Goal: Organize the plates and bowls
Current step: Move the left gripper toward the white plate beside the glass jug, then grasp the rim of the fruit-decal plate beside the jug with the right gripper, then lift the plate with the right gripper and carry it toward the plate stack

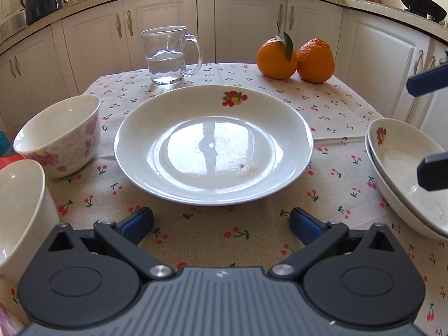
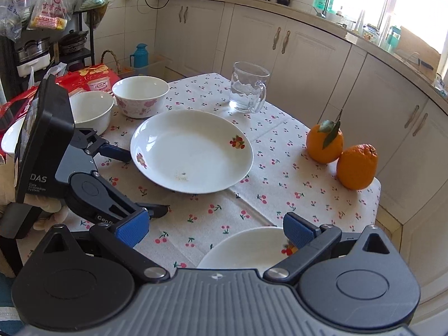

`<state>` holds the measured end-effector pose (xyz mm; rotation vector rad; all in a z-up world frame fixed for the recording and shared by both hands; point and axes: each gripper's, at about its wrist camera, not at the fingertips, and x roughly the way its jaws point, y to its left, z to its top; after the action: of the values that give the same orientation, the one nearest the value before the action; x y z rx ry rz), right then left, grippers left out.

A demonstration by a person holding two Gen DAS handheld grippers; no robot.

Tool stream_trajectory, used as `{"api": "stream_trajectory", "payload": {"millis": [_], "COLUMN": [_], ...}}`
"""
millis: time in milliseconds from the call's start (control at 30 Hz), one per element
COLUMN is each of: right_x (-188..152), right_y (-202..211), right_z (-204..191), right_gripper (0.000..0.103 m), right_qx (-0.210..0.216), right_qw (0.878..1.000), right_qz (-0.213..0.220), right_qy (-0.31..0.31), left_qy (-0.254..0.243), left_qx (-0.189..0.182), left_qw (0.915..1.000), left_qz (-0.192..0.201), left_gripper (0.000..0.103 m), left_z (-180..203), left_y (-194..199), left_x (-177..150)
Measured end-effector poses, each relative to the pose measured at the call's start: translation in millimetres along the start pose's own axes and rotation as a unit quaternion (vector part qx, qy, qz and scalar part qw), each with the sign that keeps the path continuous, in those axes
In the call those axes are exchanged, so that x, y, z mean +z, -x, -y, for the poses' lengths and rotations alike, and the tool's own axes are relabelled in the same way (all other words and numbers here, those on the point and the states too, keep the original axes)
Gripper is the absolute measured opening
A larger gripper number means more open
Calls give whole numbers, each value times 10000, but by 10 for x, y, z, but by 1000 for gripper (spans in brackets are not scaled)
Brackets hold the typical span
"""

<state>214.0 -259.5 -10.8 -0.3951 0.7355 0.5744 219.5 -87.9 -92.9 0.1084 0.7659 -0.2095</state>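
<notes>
One table, covered by a cherry-print cloth [image 1: 322, 103]. On it, counted from largest down:

One big white plate [image 1: 213, 144] at the middle, fruit print on its rim, a few crumbs inside, nothing on top.

Two shallow plates stacked [image 1: 403, 173] at the right edge of the left wrist view, nested one in the other, same fruit print.

Three bowls at the left side: one with pink flowers [image 1: 60, 135] just beside the big plate, one plain white [image 1: 19, 210] nearer the camera, and a third [image 2: 11, 137] mostly hidden behind the left gripper in the right wrist view.

One glass mug [image 1: 170, 56] with some water, at the far edge.

Two oranges [image 1: 295, 58] touching each other, far right, one with a leaf.

Two grippers: left gripper [image 1: 221, 222] spread wide, empty, just short of the big plate's near rim. Right gripper [image 2: 215, 231] also spread wide, nothing clamped, above the rim of the stacked plates.
</notes>
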Motion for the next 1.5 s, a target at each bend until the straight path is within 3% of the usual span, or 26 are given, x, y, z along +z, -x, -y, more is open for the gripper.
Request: {"api": "stream_trajectory", "payload": {"millis": [367,633,700,900,1067,1500], "right_x": [466,764,826,987,1052,1112], "right_y": [-544,-1143,-1280,-1708,-1950,-2146], "right_z": [289,490,513,652,793,904], "right_gripper": [103,103,102,91,77,66], "right_qx": [893,1376,1447,1597,1788,2527], "right_qw": [9959,9894,9879,9844,9803,9619], "right_qz": [-87,-404,-470,-713,-843,-1036], "right_qy": [116,215,288,190,37,-137], "left_qy": [-183,-97,-63,-46,-61,-115], "left_qx": [221,49,39,-3,-9,-55], "left_qw": [9995,9998,9997,9998,9997,9996], "left_qz": [153,193,219,211,230,245], "left_gripper": [102,99,93,90,90,90], "left_z": [-7,-65,-75,-103,-99,-98], "left_y": [-8,-17,-10,-41,-33,-39], "left_x": [34,55,60,72,62,68]}}
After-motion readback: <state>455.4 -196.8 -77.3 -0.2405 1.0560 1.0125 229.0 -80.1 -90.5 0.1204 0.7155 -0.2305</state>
